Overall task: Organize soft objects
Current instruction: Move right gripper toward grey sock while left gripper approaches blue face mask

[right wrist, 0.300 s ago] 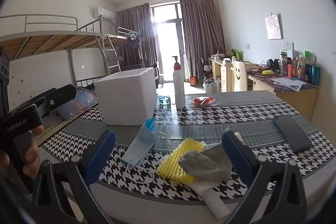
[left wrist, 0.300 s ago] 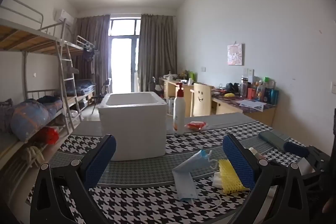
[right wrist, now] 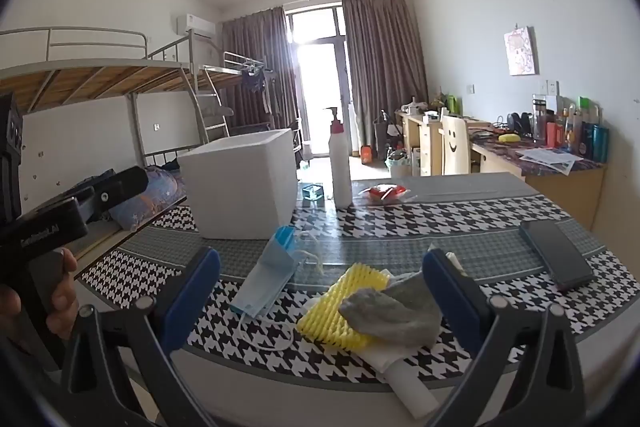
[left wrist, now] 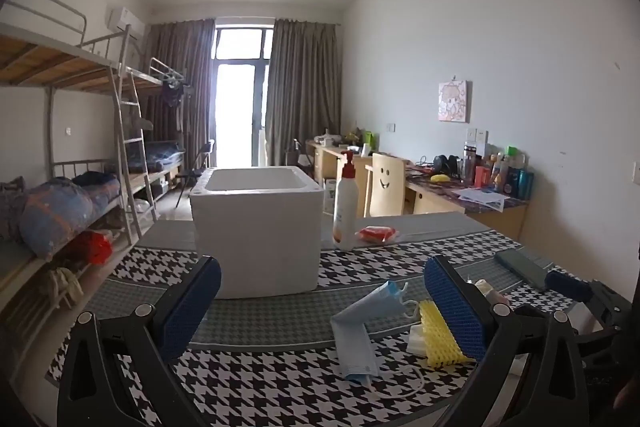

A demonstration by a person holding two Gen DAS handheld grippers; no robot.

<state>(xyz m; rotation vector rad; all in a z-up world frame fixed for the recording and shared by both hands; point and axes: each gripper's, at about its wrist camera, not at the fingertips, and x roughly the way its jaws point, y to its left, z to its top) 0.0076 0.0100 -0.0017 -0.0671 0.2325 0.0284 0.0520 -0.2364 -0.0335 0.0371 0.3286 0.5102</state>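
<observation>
We hold the left hand-held gripper point(left wrist: 322, 301) and right hand-held gripper point(right wrist: 320, 285) spread wide, gripping nothing, above the houndstooth worktop point(right wrist: 460, 215). The blue face mask point(right wrist: 266, 273), yellow foam net point(right wrist: 334, 307) and grey cloth point(right wrist: 394, 309) lie near the front edge; the white foam box point(left wrist: 256, 227) stands behind them.

The tablecloth point(right wrist: 460, 219) has a black-and-white houndstooth pattern with grey bands. The foam box point(left wrist: 256, 227) is white, the face mask point(right wrist: 266, 277) light blue, the foam net point(right wrist: 340, 311) yellow, the cloth point(right wrist: 396, 311) grey, the phone point(right wrist: 556, 253) black.
</observation>
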